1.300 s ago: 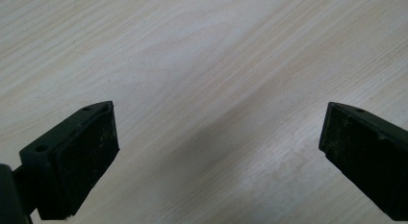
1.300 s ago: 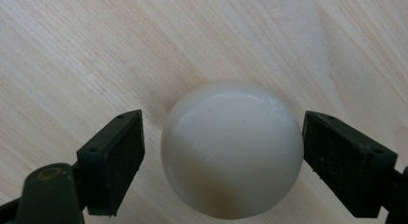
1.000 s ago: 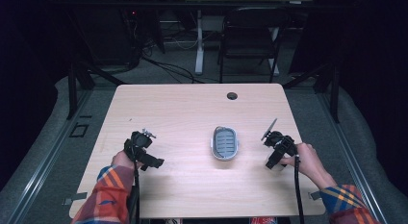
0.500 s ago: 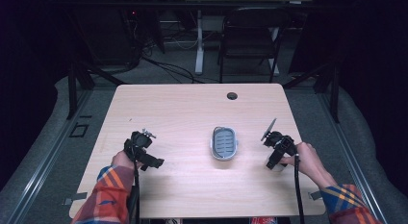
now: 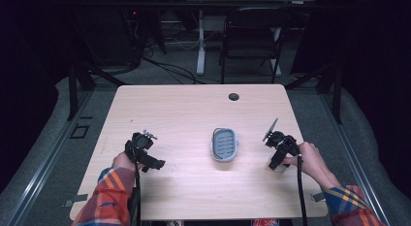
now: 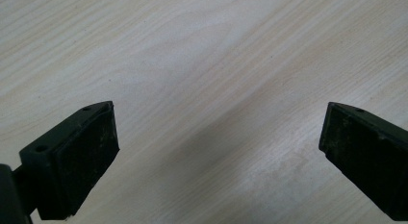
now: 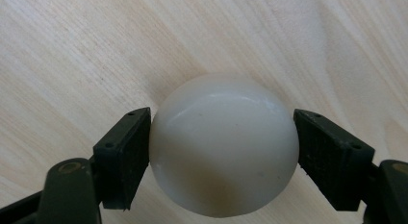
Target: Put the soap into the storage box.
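Observation:
A white, smooth, rounded object (image 7: 223, 152) lies on the table between the jaws of my right gripper (image 7: 222, 142), and both pads touch its sides. In the high view my right gripper (image 5: 278, 160) is at the table's right, tilted down at the wood. A grey oval dish (image 5: 213, 146) with a ribbed inside sits at the table's middle, between the two grippers. My left gripper (image 5: 145, 157) hovers at the table's left. Its jaws (image 6: 216, 152) stand wide apart over bare wood with nothing between them.
The light wooden table (image 5: 194, 109) has a dark cable hole (image 5: 234, 96) near its far edge. A black chair (image 5: 252, 37) and cables stand on the floor beyond the table. Plaid sleeves come in from the bottom.

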A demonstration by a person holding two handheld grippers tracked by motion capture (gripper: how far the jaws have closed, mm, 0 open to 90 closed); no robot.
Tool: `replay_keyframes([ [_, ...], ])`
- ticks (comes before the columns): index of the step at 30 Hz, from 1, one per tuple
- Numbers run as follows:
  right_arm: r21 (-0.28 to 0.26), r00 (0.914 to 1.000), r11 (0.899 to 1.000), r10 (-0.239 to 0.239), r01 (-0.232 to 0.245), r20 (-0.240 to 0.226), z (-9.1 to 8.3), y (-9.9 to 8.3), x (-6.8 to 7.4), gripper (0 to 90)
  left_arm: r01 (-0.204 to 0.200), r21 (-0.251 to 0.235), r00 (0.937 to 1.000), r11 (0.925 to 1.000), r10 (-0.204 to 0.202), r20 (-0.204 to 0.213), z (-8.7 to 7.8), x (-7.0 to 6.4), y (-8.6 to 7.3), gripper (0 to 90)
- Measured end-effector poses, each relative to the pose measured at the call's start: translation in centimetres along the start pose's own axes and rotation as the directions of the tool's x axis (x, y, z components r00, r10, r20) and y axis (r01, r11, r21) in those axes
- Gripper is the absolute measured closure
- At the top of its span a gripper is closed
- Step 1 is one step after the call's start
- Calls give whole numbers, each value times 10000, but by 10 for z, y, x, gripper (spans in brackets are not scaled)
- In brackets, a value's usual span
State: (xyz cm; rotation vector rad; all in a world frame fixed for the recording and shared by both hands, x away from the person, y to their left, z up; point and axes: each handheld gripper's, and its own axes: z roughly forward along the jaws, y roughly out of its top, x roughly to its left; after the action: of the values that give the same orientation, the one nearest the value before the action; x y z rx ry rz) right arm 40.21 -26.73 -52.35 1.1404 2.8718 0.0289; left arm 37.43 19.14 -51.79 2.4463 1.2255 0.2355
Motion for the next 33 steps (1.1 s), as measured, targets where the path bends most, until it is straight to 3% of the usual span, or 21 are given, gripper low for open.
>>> replay_keyframes([
  [5,-101,10000,9999,-16,15,-23,-2,5,0,234,-9,30,10000,10000,9,-2,0,0,0,0],
  [6,-459,9998,9987,205,-208,-80,0,5,2,234,-9,12,10000,10000,9,-3,0,0,0,0],
  [8,-240,10000,9997,38,-37,38,-2,7,2,233,-15,16,10000,10000,15,-1,0,0,0,0],
  [9,152,9995,9994,-323,322,58,-5,10,0,233,-18,17,10000,10000,18,-5,0,0,0,0],
  [10,-163,9998,9997,-188,188,28,-4,10,2,233,-16,19,10000,10000,16,-7,0,0,0,0],
  [12,-209,10000,9998,-61,60,-43,-5,11,4,233,-7,16,10000,10000,7,-2,0,0,0,0],
  [13,-140,9996,9995,-289,290,32,-7,12,4,234,0,7,10000,10000,0,-7,0,0,0,0],
  [20,-251,9998,9995,-204,203,-53,-9,16,7,233,3,34,10000,10000,-3,4,0,0,0,0],
  [33,-296,9981,9977,-609,610,45,-22,28,10,233,-2,34,10000,10000,2,9,0,0,0,0],
])
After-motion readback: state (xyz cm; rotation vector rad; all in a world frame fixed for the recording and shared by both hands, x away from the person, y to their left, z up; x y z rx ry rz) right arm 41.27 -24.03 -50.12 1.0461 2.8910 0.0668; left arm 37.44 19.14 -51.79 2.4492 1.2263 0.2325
